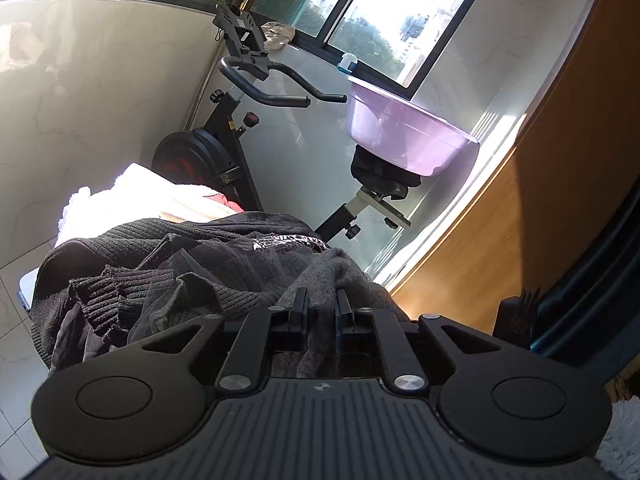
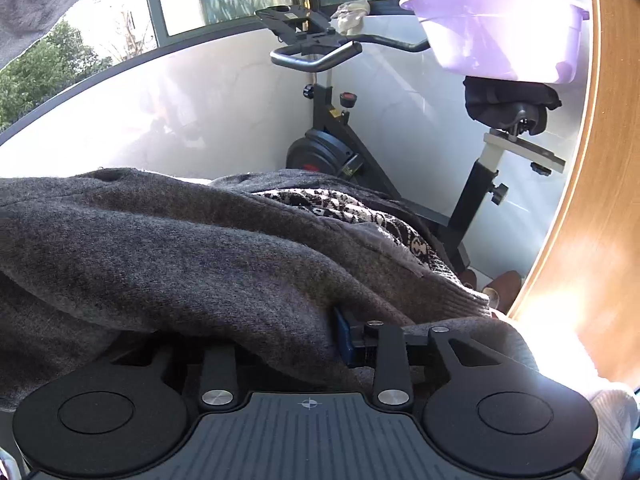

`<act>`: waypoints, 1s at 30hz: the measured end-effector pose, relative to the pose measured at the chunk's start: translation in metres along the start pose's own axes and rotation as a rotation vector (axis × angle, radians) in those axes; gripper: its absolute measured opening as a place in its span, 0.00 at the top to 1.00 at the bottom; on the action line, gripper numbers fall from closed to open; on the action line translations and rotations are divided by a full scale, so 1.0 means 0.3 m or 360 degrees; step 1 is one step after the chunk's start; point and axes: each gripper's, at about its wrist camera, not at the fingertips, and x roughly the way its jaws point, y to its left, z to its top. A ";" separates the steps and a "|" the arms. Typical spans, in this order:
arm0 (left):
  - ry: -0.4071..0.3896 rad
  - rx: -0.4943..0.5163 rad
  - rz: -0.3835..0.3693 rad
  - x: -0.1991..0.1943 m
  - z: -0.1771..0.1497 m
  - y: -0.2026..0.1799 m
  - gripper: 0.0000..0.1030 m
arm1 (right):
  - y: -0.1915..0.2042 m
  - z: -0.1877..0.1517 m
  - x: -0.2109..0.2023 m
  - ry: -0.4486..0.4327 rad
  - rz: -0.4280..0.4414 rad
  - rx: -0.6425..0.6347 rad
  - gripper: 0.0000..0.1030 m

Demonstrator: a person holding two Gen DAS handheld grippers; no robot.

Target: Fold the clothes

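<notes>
A grey knit sweater (image 1: 332,276) lies on top of a pile of dark clothes (image 1: 132,280). My left gripper (image 1: 322,300) is shut on a fold of the grey sweater, the cloth bunched between the two fingers. In the right wrist view the same grey sweater (image 2: 180,240) drapes over my right gripper (image 2: 320,332) and hides its left finger. Only the blue-edged right finger (image 2: 343,336) shows, pressed against the cloth. A black-and-white patterned garment (image 2: 352,212) lies behind the sweater.
An exercise bike (image 1: 240,120) stands behind the pile, with a purple basin (image 1: 404,132) on its seat. White folded laundry (image 1: 152,196) lies at the back left. A wooden panel (image 1: 560,160) runs along the right. Brown shoes (image 2: 504,280) sit on the floor.
</notes>
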 end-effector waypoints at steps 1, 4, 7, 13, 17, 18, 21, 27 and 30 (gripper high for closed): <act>0.0001 0.0011 0.0000 0.005 0.003 -0.007 0.88 | -0.008 0.000 -0.013 -0.0017 -0.0002 0.0018 0.81; 0.0011 0.0056 -0.0012 0.023 0.011 -0.031 0.88 | -0.040 0.002 -0.054 -0.0075 -0.0008 0.0086 0.85; 0.0038 0.0096 -0.0051 0.043 0.017 -0.052 0.88 | -0.080 0.000 -0.118 -0.0162 0.0004 0.0185 0.87; 0.0187 0.0063 -0.0165 0.143 0.015 -0.084 0.88 | -0.187 -0.056 -0.273 -0.0313 -0.0028 0.0399 0.87; 0.0278 0.0125 -0.0242 0.209 0.003 -0.141 0.88 | -0.261 -0.115 -0.346 -0.0358 -0.0101 0.0520 0.88; 0.0291 0.0155 -0.0253 0.217 0.001 -0.159 0.88 | -0.279 -0.132 -0.366 -0.0369 -0.0118 0.0557 0.88; 0.0330 0.0256 -0.0303 0.240 -0.015 -0.221 0.88 | -0.326 -0.174 -0.416 -0.0407 -0.0171 0.0652 0.88; 0.0358 0.0368 -0.0398 0.256 -0.028 -0.317 0.88 | -0.376 -0.198 -0.525 -0.0543 -0.0309 0.0709 0.88; 0.0391 0.0418 -0.0429 0.276 -0.024 -0.363 0.81 | -0.366 -0.161 -0.594 -0.0681 -0.0395 0.0640 0.89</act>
